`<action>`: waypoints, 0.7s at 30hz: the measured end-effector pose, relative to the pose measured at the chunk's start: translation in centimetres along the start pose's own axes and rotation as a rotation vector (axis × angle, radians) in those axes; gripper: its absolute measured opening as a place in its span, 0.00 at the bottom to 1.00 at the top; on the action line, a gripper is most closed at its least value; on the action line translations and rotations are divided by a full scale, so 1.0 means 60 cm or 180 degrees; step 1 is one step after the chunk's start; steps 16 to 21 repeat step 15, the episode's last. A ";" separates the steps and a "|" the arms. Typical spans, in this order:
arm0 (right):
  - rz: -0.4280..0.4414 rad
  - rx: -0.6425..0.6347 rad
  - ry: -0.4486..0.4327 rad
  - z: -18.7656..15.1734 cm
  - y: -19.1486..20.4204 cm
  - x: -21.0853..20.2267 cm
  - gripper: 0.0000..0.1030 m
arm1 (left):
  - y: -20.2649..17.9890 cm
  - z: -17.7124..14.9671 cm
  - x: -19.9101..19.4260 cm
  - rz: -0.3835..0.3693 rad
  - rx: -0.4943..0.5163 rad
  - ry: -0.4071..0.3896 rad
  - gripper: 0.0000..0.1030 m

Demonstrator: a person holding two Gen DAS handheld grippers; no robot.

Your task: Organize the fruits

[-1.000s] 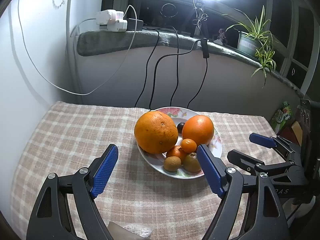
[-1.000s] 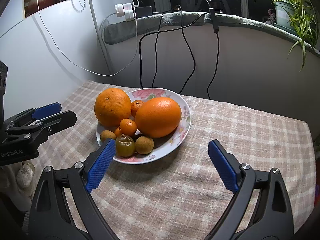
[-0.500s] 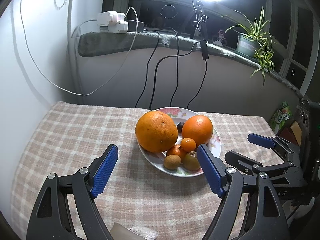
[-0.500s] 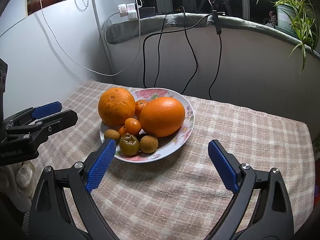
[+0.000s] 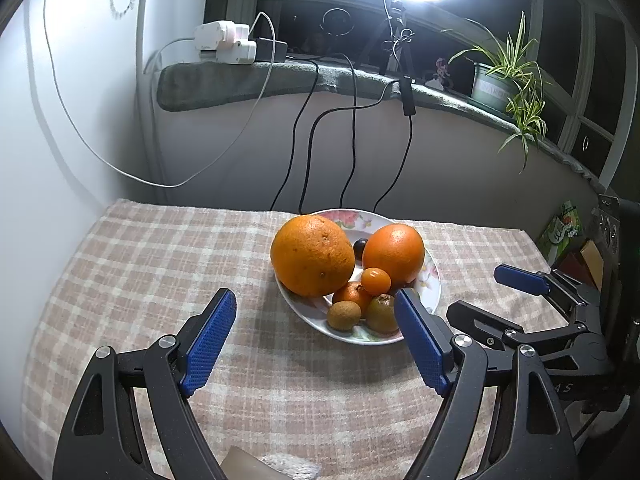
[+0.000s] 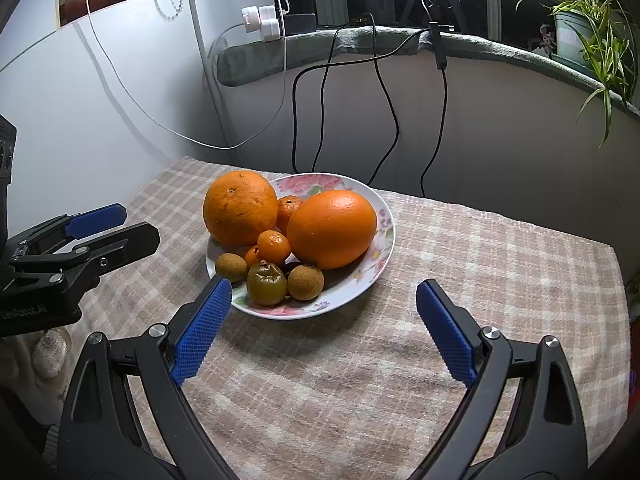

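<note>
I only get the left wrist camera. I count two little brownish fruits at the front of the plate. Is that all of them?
Observer: No. The right wrist view shows three in that front row: a left brown fruit, a wrinkled greenish fruit in the middle, and a right brown fruit that your view does not show.
Operator: Is anything hiding behind the two big oranges?
Observer: Yes, a small tangerine sits tucked between the bumpy orange and the smooth orange, towards the back of the plate.
</note>
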State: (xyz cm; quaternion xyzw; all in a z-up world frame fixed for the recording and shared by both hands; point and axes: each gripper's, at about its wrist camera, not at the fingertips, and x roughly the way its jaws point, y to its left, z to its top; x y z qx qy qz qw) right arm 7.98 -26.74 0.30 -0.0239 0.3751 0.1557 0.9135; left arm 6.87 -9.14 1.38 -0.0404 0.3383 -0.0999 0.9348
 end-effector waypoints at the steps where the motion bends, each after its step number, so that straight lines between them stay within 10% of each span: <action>1: -0.0003 -0.0001 0.0000 0.000 0.000 0.000 0.93 | 0.000 0.000 0.000 0.0003 0.0006 -0.0004 0.79; 21: -0.0015 -0.0005 0.0008 -0.005 -0.001 0.000 0.93 | -0.004 -0.001 -0.008 -0.0016 0.0047 -0.0086 0.79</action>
